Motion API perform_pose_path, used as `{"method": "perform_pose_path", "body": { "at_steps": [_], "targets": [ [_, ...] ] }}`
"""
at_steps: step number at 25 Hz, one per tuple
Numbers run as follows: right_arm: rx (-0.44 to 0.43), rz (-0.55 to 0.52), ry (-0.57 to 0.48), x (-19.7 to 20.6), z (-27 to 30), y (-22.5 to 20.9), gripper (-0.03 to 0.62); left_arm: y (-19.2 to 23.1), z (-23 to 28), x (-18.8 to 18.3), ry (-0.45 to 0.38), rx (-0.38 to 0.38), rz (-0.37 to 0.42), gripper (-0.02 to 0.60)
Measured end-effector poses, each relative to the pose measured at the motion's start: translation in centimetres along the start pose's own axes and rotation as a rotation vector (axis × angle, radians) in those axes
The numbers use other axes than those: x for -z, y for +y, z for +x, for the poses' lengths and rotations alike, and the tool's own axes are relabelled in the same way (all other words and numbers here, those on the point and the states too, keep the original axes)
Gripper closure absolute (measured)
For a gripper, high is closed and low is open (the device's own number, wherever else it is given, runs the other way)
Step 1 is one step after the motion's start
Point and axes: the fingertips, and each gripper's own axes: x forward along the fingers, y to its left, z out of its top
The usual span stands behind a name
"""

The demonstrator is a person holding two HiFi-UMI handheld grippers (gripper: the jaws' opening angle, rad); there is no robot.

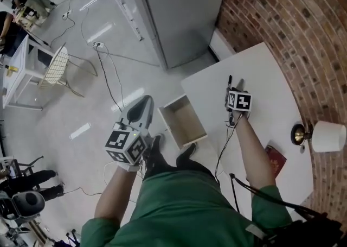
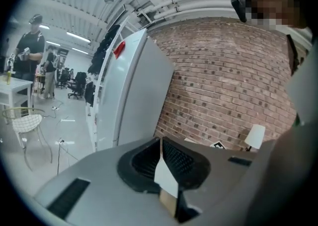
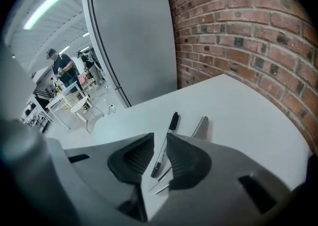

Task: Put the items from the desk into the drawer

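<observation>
Hovering over the desk [image 3: 248, 115], my right tongs [image 3: 159, 138] stand slightly open around one black pen [image 3: 171, 120]; one silver tool [image 3: 200, 125] lies on the desk too. My left tongs [image 2: 161, 139], off the desk, are closed and empty.

Two pens lie at centre frame: one slim black-capped pen [image 3: 172, 122] and one grey metal pen [image 3: 200, 126]. At lower right are one dark red booklet [image 1: 275, 160] and one white-shaded lamp [image 1: 327, 136]. One open wooden drawer [image 1: 182, 121] is at centre.
</observation>
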Motion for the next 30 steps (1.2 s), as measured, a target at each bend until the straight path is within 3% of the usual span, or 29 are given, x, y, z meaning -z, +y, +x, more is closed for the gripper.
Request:
{"method": "perform_pose_path", "body": {
  "at_steps": [5, 14, 19, 26, 30],
  "targets": [
    [0.035, 0.001, 0.064, 0.0, 1.7, -0.6, 0.511, 1.0, -1.6, 1.8, 0.025, -0.055, -0.042, 0.568],
    [0.114, -0.011, 0.196, 1.5, 3.7, -1.0, 0.513, 1.4, -3.2, 1.9, 0.016, -0.075, -0.060, 0.568],
    [0.113, -0.030, 0.187, 1.5, 3.4, -0.8, 0.549, 2.0, -3.9, 2.3, 0.020, -0.070, -0.067, 0.568],
    [0.118, -0.010, 0.133, 1.0, 1.5, 0.6, 0.551, 4.0, -4.6, 2.5, 0.030, -0.033, -0.084, 0.568],
    [0.076, 0.025, 0.084, 0.6, 0.1, 2.5, 0.551, 4.8, -4.8, 2.3, 0.037, 0.005, -0.087, 0.568]
  ]
}}
